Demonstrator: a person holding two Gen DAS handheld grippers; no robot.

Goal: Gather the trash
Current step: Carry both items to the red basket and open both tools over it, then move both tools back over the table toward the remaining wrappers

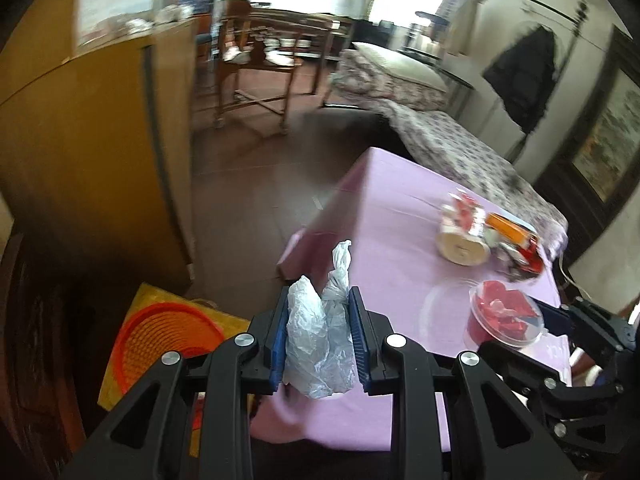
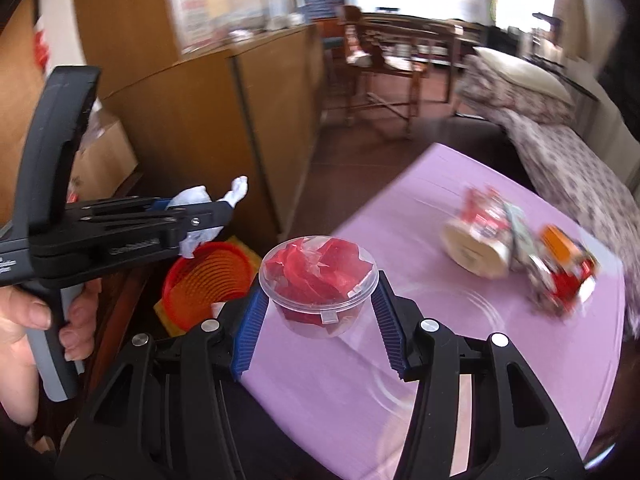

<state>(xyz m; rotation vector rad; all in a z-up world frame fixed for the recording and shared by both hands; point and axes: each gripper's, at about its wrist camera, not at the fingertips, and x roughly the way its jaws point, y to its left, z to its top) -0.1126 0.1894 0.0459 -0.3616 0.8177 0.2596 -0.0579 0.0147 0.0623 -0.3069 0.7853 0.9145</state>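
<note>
Trash half gathered: my left claw (image 1: 320,336) pinches crumpled white plastic (image 1: 316,344), my right claw (image 2: 316,320) grips a clear red-filled cup (image 2: 318,280), wrappers (image 2: 520,256) beyond remain.

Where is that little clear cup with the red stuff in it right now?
The clear cup sits gripped in the right claw, low in the right wrist view, above the purple tablecloth edge.

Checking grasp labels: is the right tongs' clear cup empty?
No: the clear cup clamped in the right tongs is stuffed with crumpled red wrapper.
</note>
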